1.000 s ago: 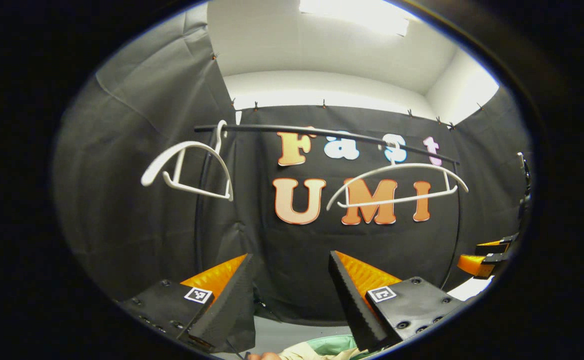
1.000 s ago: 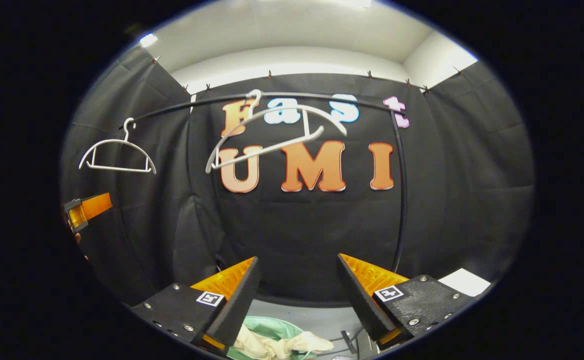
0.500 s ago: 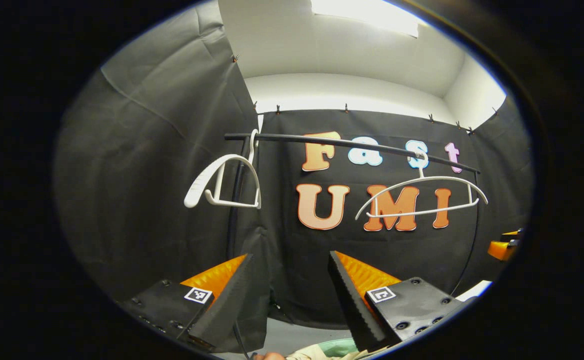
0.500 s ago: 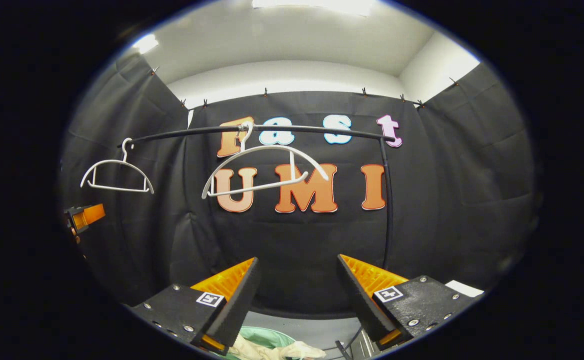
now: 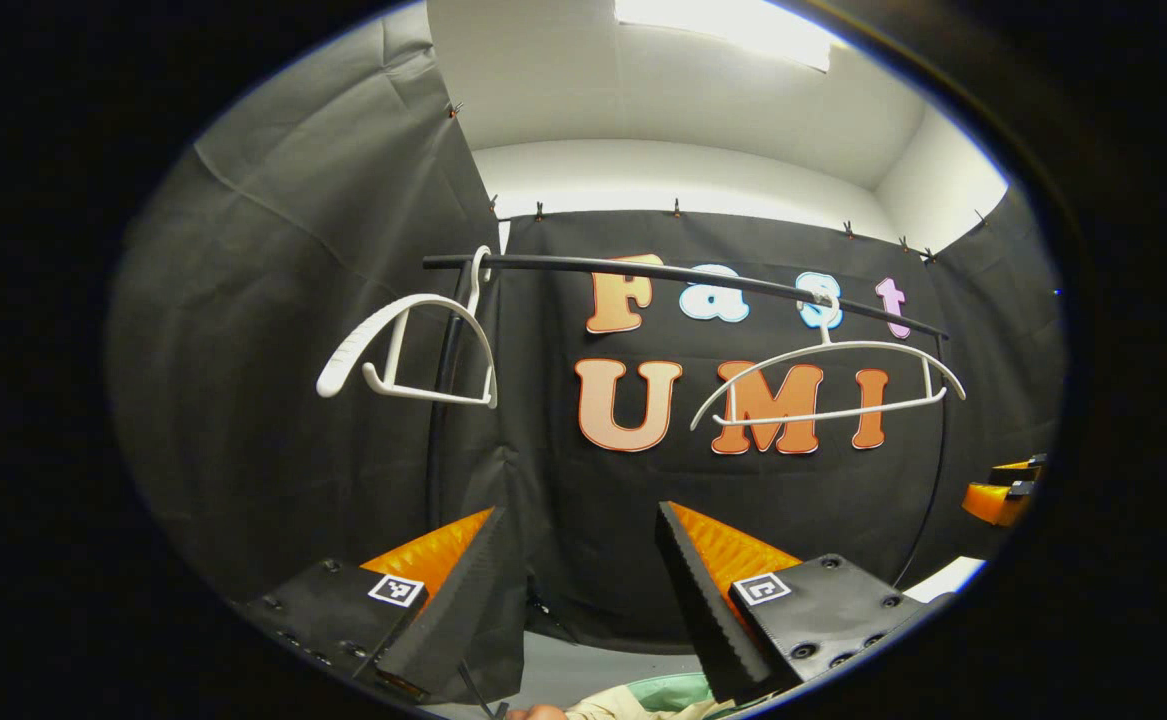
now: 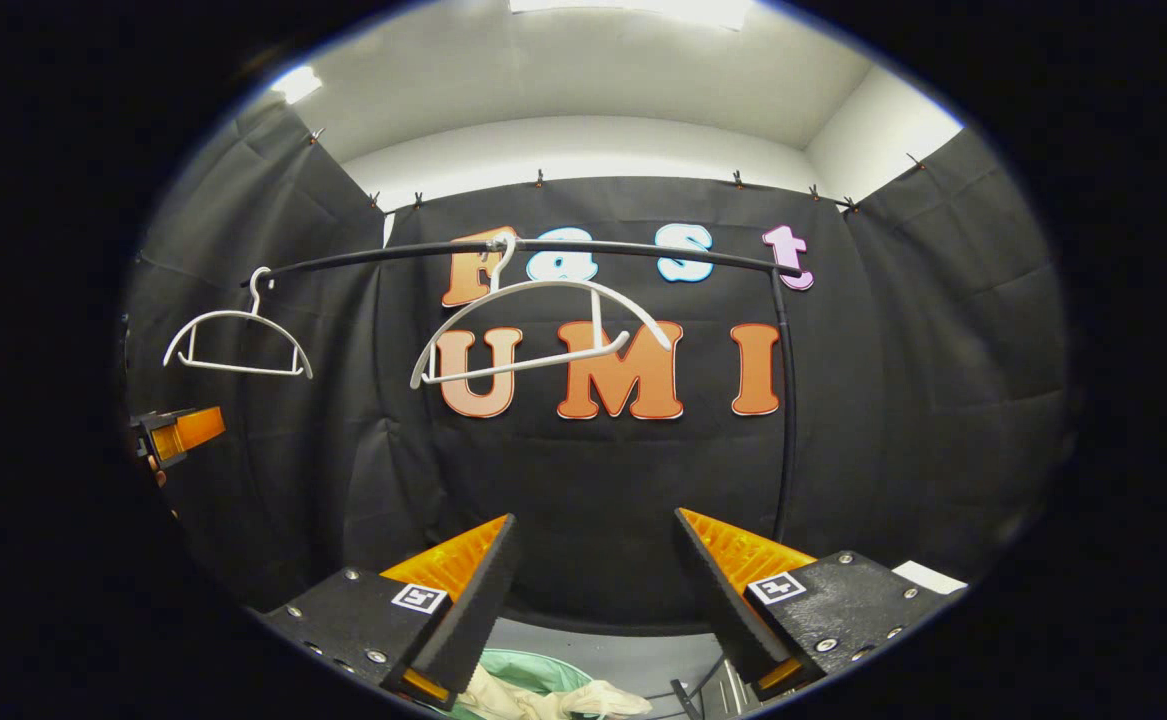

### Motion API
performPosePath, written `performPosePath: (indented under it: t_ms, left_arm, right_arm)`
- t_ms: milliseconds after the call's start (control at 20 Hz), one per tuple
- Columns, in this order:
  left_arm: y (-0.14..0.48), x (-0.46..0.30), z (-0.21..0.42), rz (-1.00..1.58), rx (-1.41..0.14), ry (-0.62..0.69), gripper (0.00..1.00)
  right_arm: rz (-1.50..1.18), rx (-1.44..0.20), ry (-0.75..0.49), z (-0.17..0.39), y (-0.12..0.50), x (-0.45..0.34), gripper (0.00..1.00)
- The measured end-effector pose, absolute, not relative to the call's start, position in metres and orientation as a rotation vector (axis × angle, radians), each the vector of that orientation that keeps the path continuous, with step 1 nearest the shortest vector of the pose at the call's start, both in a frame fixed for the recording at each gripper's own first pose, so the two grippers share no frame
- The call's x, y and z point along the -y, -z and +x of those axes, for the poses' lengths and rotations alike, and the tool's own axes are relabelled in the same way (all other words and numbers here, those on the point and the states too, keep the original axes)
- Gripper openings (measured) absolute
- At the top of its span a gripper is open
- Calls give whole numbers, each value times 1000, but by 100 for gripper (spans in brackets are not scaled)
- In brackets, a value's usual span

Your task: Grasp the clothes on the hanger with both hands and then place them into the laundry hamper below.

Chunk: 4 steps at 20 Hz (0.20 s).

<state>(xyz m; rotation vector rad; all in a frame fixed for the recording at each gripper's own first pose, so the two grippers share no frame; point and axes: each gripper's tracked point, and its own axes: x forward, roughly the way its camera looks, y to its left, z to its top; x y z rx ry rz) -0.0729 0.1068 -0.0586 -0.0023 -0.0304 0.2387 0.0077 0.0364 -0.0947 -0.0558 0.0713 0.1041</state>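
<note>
Square black-and-white marker tags [image 6: 419, 598]

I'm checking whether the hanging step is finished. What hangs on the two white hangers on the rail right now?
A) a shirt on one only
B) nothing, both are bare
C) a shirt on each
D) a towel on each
B: both hangers hang bare on the rail, while pale clothes lie in the green hamper below, and both grippers are open and hold nothing.
</note>
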Motion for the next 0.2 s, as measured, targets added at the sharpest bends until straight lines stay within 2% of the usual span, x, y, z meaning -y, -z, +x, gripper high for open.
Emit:
performPosePath:
  t_ms: [200]
  left_arm:
    - [58,-106,-73,5,31,-240,100]
  right_arm:
    - [-42,-72,-99,7,94,-33,94]
